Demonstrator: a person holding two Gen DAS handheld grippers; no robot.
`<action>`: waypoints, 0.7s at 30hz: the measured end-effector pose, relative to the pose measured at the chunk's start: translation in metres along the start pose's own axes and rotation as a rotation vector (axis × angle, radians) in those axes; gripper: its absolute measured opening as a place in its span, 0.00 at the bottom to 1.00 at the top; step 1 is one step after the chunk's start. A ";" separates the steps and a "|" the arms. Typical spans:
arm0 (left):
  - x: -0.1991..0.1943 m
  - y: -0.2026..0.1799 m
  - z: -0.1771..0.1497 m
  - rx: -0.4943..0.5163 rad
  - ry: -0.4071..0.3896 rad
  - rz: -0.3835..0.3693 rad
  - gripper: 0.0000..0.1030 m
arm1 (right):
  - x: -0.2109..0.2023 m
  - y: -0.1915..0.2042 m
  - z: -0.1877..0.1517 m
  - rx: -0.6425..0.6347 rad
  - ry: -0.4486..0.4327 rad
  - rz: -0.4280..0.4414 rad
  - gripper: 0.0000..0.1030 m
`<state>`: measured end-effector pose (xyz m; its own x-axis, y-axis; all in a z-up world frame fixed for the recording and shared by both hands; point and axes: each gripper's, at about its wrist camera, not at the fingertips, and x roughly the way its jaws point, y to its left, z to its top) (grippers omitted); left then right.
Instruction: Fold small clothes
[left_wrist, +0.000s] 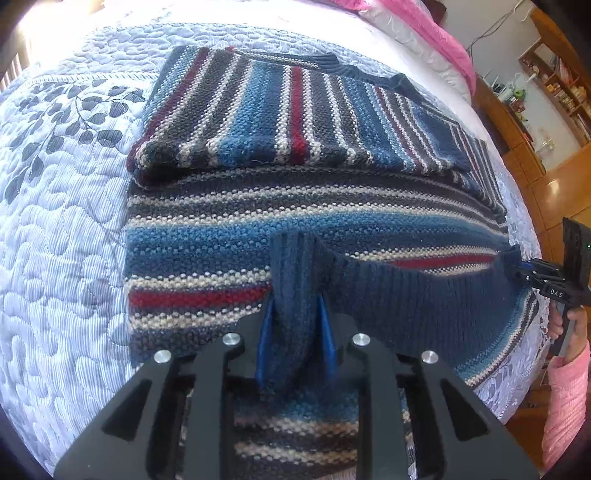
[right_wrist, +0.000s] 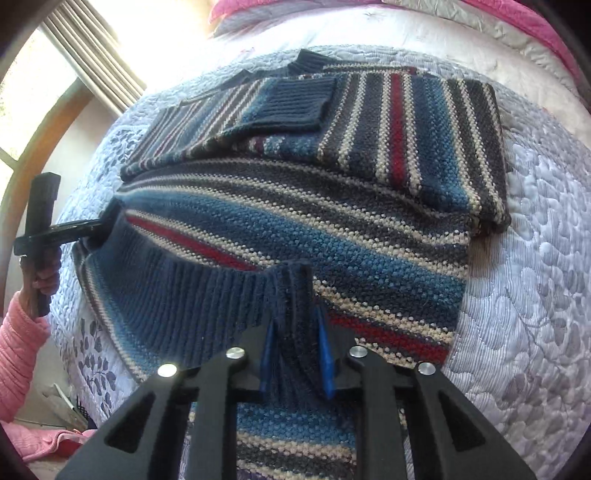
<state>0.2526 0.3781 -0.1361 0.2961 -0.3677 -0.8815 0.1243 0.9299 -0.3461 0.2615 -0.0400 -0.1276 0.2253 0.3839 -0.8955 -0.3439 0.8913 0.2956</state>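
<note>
Striped knit sweater (left_wrist: 280, 229) spread flat on a quilted bedspread (left_wrist: 66, 236), bands of blue, grey, cream and red running across the body. Upper part covered by both sleeves folded inward, stripes there running crosswise to the body's; one navy ribbed cuff (right_wrist: 295, 105) lying on top near the neckline. Navy ribbed hem (left_wrist: 406, 295) lifted off the bed at the near edge and stretched between two grippers, sagging slightly in the middle, with the body below still resting on the quilt.

Left gripper (left_wrist: 295, 325) closed on the hem's left corner, blue fingertips (left_wrist: 327, 328) pressing a thick bunch of ribbed knit from both sides, held apart only by the fabric. Right gripper (right_wrist: 295, 343) clamped likewise on the hem's right corner, blue fingertips (right_wrist: 325, 354) squeezing a gathered fold of navy rib. Each gripper seen small from the other's camera, at the far end of the taut hem, gripped by a hand (right_wrist: 42, 275) with a pink sleeve (right_wrist: 18, 354) at the wrist.

Around the bed: pink bedding (left_wrist: 428, 33) at the head beyond the sweater, leaf print on the quilt at the side, wooden shelving (left_wrist: 554, 85) and polished wood floor off to one side, a bright curtained window (right_wrist: 74, 48) on the other.
</note>
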 end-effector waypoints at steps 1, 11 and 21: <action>-0.002 -0.002 0.000 0.001 -0.008 0.000 0.14 | -0.004 0.000 -0.001 0.013 -0.007 0.041 0.10; -0.069 -0.020 -0.001 -0.009 -0.197 -0.029 0.12 | -0.070 -0.003 -0.001 0.049 -0.172 0.114 0.10; -0.107 -0.035 0.078 -0.016 -0.362 0.007 0.12 | -0.110 -0.010 0.085 0.098 -0.309 0.072 0.10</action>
<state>0.2908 0.3844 -0.0050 0.6136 -0.3372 -0.7140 0.1071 0.9314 -0.3479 0.3177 -0.0704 -0.0032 0.4748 0.4880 -0.7324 -0.2828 0.8726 0.3981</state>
